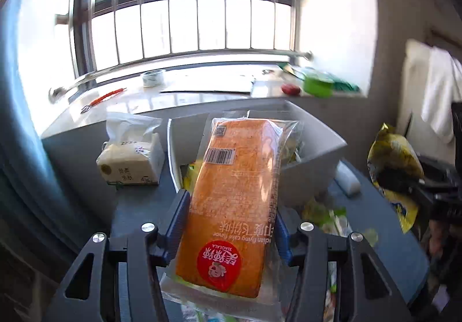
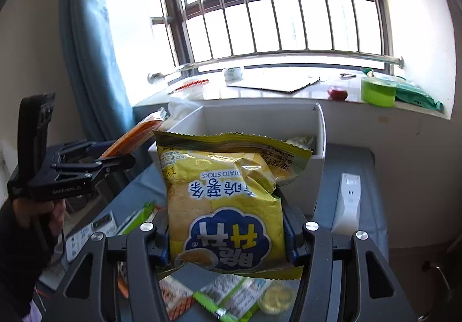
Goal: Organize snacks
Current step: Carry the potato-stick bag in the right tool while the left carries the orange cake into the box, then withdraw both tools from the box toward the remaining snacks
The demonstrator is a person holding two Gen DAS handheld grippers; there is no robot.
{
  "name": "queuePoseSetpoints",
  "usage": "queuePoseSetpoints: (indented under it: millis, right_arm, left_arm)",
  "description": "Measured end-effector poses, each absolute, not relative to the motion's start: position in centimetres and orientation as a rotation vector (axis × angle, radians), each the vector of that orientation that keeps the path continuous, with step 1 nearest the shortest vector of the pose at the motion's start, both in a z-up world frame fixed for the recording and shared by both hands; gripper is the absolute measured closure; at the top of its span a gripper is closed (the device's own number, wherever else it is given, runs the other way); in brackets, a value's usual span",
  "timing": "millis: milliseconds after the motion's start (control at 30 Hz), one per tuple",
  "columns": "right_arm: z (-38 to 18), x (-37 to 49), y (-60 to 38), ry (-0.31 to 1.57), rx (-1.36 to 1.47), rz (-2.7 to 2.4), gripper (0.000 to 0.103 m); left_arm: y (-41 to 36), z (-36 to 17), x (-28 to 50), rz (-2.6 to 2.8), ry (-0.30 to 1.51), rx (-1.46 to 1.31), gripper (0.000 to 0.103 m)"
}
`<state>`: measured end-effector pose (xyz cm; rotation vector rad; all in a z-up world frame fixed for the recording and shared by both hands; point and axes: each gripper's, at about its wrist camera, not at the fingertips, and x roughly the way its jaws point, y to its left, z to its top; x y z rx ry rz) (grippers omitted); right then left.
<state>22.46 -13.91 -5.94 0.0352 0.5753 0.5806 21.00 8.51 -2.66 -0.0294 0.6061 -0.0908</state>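
I'm gripping the orange cake pack (image 1: 231,200) in my left gripper (image 1: 231,224) and the yellow chip bag (image 2: 228,206) in my right gripper (image 2: 228,235); I'm aiming both at the white bin (image 2: 320,131) at 12 o'clock, keeping them level.

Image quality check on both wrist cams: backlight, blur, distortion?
Left wrist: window blown out white, bars bowed by fisheye; orange cake pack sharp, yellow bag at the right edge smeared by motion blur. Right wrist: same blown-out window, curtain and frame edges curved; potato sticks bag crisp with some glare, packets underneath soft.
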Motion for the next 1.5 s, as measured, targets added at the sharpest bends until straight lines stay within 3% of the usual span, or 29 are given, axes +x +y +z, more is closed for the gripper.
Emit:
queuePoseSetpoints:
  millis: [200,433,467,500,533,567,600,867,1167,1500]
  right_arm:
    - [-2.7,30.4,-12.1,0.562,0.106,0.457,0.042]
    - [-3.0,37.7,-11.0,0.629,0.156,0.438,0.042]
    - [-3.2,38.3,-10.9,0.638,0.158,0.437,0.038]
    - [-3.5,39.1,-10.8,0.655,0.158,0.433,0.032]
    - [-3.9,39.5,-10.8,0.670,0.162,0.424,0.009]
    - [-4.0,39.8,-10.9,0.666,0.171,0.410,0.000]
    - [-4.0,39.5,-11.1,0.652,0.181,0.405,0.000]
    - [-3.7,35.8,-12.3,0.597,0.188,0.446,0.000]
    - [-4.5,25.5,-15.3,0.555,0.091,0.524,0.000]
    - [-9.8,14.1,-19.4,0.628,0.085,0.519,0.000]
  left_arm:
    - [7.5,-1.9,27.0,0.015,0.535,-0.125,0.045]
    - [8.3,-2.0,33.0,0.112,0.565,-0.137,0.043]
    - [8.4,-2.3,33.8,0.110,0.582,-0.134,0.038]
    - [8.6,-2.6,34.4,0.102,0.606,-0.142,0.022]
    - [8.7,-2.8,34.6,0.100,0.625,-0.155,0.006]
    - [8.9,-2.9,34.5,0.108,0.624,-0.166,0.003]
    - [8.9,-2.8,34.1,0.112,0.610,-0.168,0.000]
    - [8.0,-1.7,29.6,0.114,0.570,-0.084,0.000]
    - [6.2,-1.9,19.3,0.096,0.551,-0.027,0.000]
    - [4.2,-6.8,8.5,0.082,0.649,-0.099,0.000]
